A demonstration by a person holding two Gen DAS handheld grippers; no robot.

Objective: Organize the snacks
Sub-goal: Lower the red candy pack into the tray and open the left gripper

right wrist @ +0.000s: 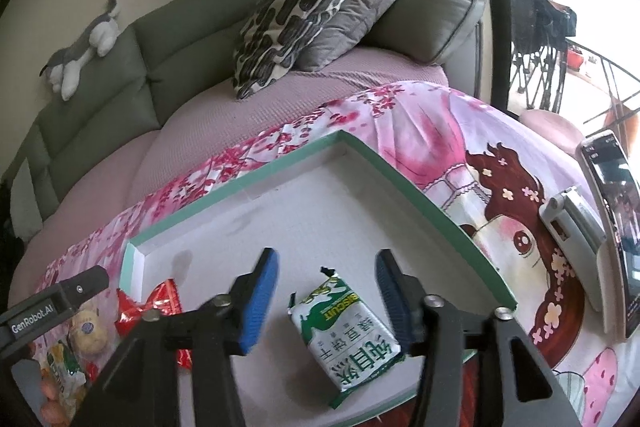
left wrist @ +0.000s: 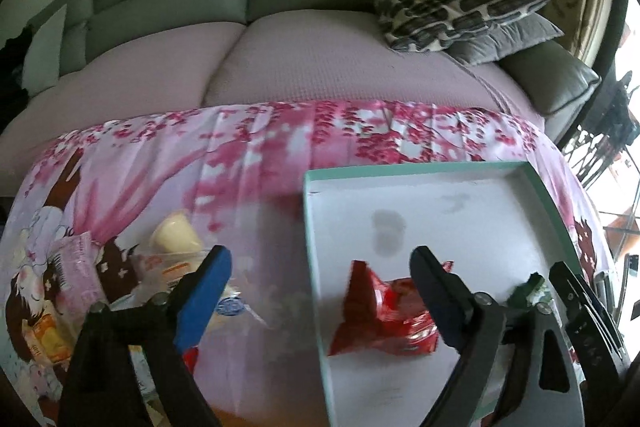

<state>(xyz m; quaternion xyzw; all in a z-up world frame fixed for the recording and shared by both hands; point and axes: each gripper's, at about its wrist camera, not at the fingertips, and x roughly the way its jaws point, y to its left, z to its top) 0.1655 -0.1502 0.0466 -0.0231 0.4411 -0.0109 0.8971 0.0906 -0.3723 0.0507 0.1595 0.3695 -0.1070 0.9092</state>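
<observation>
A shallow white tray with a mint-green rim (left wrist: 400, 169) (right wrist: 400, 171) lies on a pink floral cloth. A red snack packet (left wrist: 384, 311) (right wrist: 160, 301) lies in the tray's near left part. A green-and-white biscuit packet (right wrist: 344, 331) lies in the tray between the open jaws of my right gripper (right wrist: 326, 291); its tip shows in the left wrist view (left wrist: 532, 287). My left gripper (left wrist: 320, 275) is open and empty, spanning the tray's left rim. Several loose snacks (left wrist: 176, 239) (right wrist: 86, 331) lie on the cloth left of the tray.
A sofa with a pink cover (left wrist: 320, 67) and patterned cushions (right wrist: 296, 23) stands behind the table. A phone on a stand (right wrist: 612, 227) sits at the right of the cloth. A plush toy (right wrist: 84, 47) lies on the sofa back.
</observation>
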